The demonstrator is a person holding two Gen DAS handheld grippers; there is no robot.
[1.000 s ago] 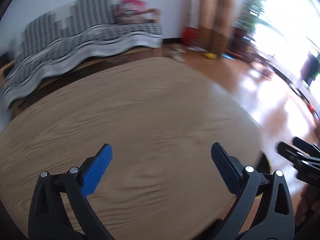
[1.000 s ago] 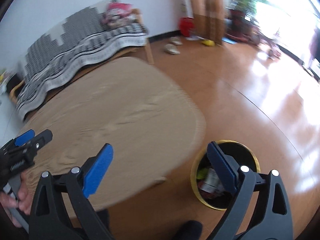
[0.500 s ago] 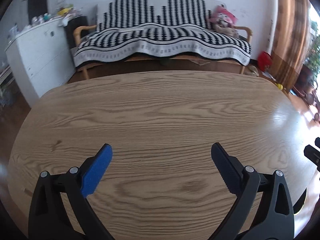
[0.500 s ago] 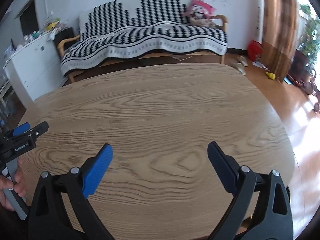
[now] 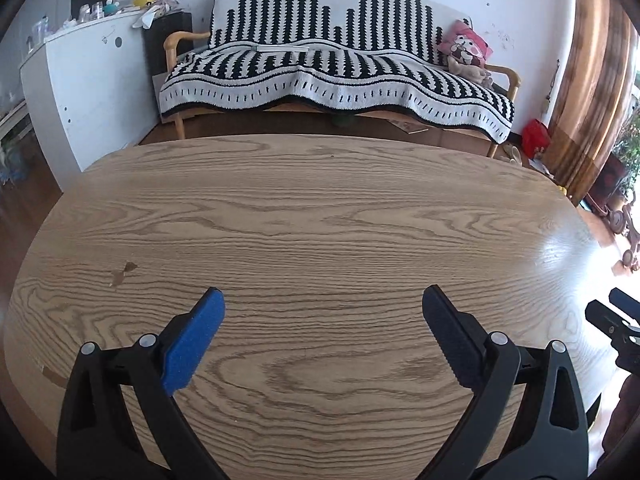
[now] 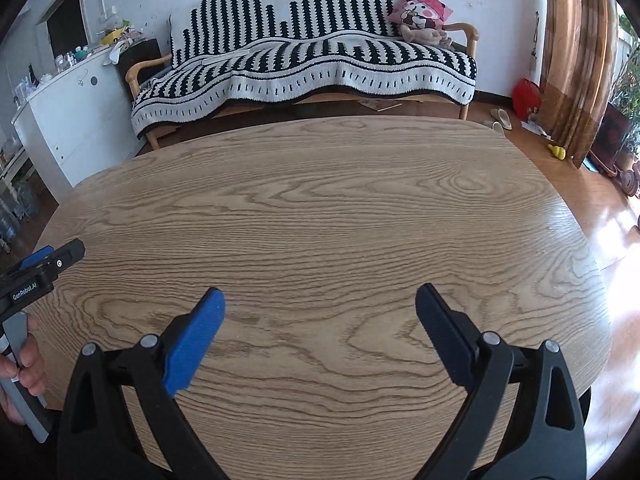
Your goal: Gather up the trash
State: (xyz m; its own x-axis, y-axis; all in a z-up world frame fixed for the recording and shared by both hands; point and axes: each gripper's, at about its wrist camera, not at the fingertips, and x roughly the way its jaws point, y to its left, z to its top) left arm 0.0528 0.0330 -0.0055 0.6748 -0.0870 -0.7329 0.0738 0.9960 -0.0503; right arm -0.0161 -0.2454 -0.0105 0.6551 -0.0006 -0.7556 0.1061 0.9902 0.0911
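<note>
Both grippers hang with their blue-padded jaws spread wide and nothing between them: the left gripper [image 5: 322, 322] and the right gripper [image 6: 318, 320] hover side by side above the oval, wood-grain surface [image 5: 320, 216]. No trash shows anywhere on that surface, only a small brown stain [image 5: 124, 272] toward its left side. Whatever is to be collected lies outside both views, so I cannot tell which hand is nearer. Beyond stands a black-and-white striped sofa [image 5: 332, 68].

White lettering "GenRobot.AI" runs along the black body of the left tongs [image 6: 42, 268].
</note>
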